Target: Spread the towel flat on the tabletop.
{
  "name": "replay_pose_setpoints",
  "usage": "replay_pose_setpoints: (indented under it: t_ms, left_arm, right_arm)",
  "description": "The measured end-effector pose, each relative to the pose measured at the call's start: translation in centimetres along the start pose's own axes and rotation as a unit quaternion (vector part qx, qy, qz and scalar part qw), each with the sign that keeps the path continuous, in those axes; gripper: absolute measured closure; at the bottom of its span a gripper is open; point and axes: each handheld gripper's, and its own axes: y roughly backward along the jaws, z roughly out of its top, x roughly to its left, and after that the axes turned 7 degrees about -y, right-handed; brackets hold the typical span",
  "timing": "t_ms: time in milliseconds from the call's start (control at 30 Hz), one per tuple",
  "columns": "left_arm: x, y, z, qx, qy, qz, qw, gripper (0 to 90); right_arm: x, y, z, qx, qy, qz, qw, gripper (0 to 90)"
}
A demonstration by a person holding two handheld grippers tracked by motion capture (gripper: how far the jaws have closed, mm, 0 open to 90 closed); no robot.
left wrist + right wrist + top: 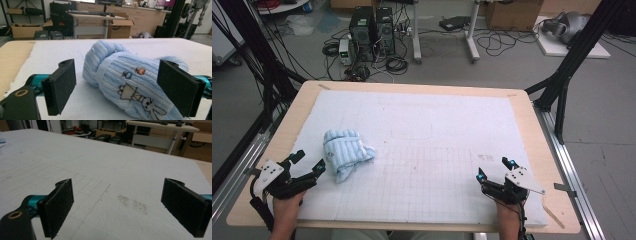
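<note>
A rolled pale-blue ribbed sock bundle (346,152) lies on the white mat (422,130) at the left; the left gripper view shows its embroidered rabbit and small figures (132,82). My left gripper (308,163) stands open just left of the bundle, jaws spread wide, with the bundle close ahead between their lines (117,90) but untouched. My right gripper (496,169) is open near the front right of the mat, with bare mat between its jaws (117,207).
The mat covers a wooden table (287,125) with bare wood at its rims. A dark smudge (132,202) marks the mat ahead of the right gripper. Black frame legs (562,80), computers (372,32) and cables stand on the floor beyond.
</note>
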Motion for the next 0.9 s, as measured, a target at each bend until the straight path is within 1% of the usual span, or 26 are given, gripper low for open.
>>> replay_pose_setpoints:
  t_ms: [100,200,233,267,367,567,733,900]
  left_arm:
    - [0.02,0.0,0.01,0.001,0.001,0.0,1.0,16.1]
    - [0.08,-0.02,0.01,0.002,0.005,0.0,1.0,16.1]
    - [0.1,0.0,0.0,0.001,0.006,0.004,1.0,16.1]
    - [0.1,0.0,0.0,0.001,0.006,0.004,1.0,16.0]
    - [0.15,-0.11,0.04,0.007,0.007,0.003,0.9999,16.0]
    - [0.14,-0.08,0.03,0.005,0.006,0.002,1.0,16.0]
    - [0.16,-0.17,0.07,0.01,0.007,0.001,0.9999,16.0]
    - [0.32,-0.24,0.11,0.014,0.014,0.0,0.9998,16.0]
  right_arm:
    - [0.0,0.03,0.0,0.002,-0.004,0.0,1.0,10.2]
    - [-0.03,-0.02,0.01,0.002,-0.003,0.001,1.0,10.2]
    - [-0.05,-0.07,0.01,0.0,-0.004,0.001,1.0,10.2]
    - [-0.06,-0.04,0.03,0.004,-0.006,0.001,1.0,10.2]
    - [-0.11,-0.04,0.03,0.002,-0.007,0.001,1.0,10.2]
    - [-0.01,0.05,-0.02,-0.003,-0.001,0.001,1.0,10.2]
    - [-0.08,0.07,-0.01,-0.003,-0.008,0.0,1.0,10.2]
    - [-0.08,0.05,0.0,-0.004,-0.003,0.0,1.0,10.2]
